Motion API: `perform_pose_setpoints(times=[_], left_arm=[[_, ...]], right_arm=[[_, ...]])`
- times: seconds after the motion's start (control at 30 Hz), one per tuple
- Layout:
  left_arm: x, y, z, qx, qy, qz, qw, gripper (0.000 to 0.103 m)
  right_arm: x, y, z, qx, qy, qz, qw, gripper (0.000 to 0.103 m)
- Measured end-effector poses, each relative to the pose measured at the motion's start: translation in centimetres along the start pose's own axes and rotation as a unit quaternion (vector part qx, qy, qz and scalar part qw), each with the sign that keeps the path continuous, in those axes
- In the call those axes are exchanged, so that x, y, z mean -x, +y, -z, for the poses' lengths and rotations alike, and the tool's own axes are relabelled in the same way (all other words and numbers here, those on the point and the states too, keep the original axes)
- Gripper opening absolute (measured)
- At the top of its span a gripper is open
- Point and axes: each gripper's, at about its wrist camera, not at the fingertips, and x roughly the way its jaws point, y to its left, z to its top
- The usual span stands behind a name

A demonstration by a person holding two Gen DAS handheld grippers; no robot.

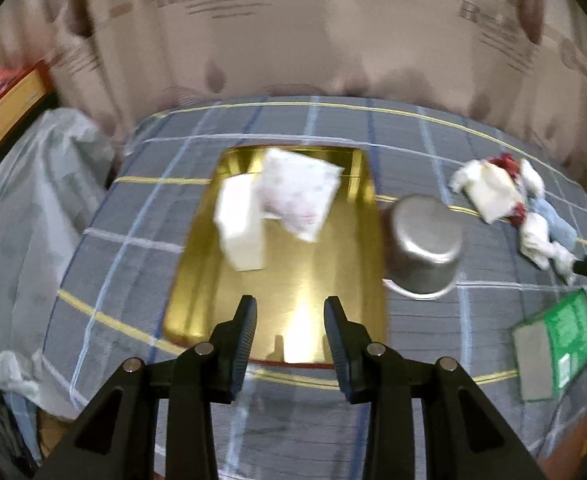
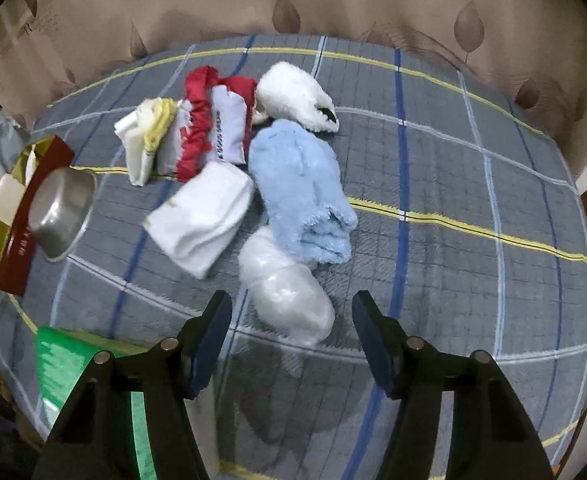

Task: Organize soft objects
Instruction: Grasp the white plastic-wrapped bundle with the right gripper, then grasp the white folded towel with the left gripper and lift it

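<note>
Two white pieces are lying in the gold box (image 1: 197,280) while both empty, wide-jawed grippers, the left gripper (image 1: 290,322) and the right gripper (image 2: 291,320), are hovering, the soft pile (image 2: 253,168) waiting.

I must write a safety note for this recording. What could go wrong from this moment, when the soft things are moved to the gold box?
1. The clear plastic-wrapped bundle lies between the open right gripper fingers; its smooth wrap might slip out.
2. The upturned metal pot stands right beside the gold box; a carried item could knock it.
3. The left gripper, open, hangs over the box, so the two grippers could meet there.
</note>
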Motion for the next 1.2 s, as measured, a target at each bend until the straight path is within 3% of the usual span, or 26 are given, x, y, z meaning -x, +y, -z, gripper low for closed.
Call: perform_pose_setpoints(times=[0.37,0.43,0.47,0.57,0.73,0.8,1.0,1.2], left_arm=[[-1.0,-7.5,-2.6,-0.071,0.018,0.034,0.9967,0.036],[-1.4,-9.2,-3.0,-0.085,0.023,0.047,0.9951,0.038],[-1.6,-9.9,-3.2,-0.089,0.025,0.051,0.9944,0.038],[-2.1,-12.5,-3.7,-0.111,0.029,0.066,0.9912,0.039],[-2.9,-16.8,-4.3,-0.141,0.041,0.097,0.9843,0.04],[-3.2,-18.4,-4.6,-0.151,0.046,0.113,0.9809,0.044],[-4.4,-23.6,-5.6,-0.182,0.058,0.154,0.9695,0.051],[-6.6,-27.7,-6.2,-0.201,0.081,0.167,0.9619,0.051]], right_arm=[[-3.0,-0.4,-0.6,0.009,0.001,-0.024,1.0,0.053],[-3.4,-0.5,-0.7,0.008,0.0,-0.031,0.999,0.048],[-3.6,-0.5,-0.6,0.004,-0.003,-0.033,0.999,0.04],[-3.4,-0.4,-0.4,0.002,-0.012,-0.039,0.999,0.036],[-2.0,-0.3,1.2,-0.016,-0.021,-0.061,0.998,0.035],[-1.1,-0.5,1.8,-0.029,-0.026,-0.066,0.997,0.035],[2.4,-1.2,3.0,-0.06,-0.069,-0.067,0.994,0.035],[6.0,-1.4,4.7,-0.12,-0.115,-0.078,0.983,0.035]])
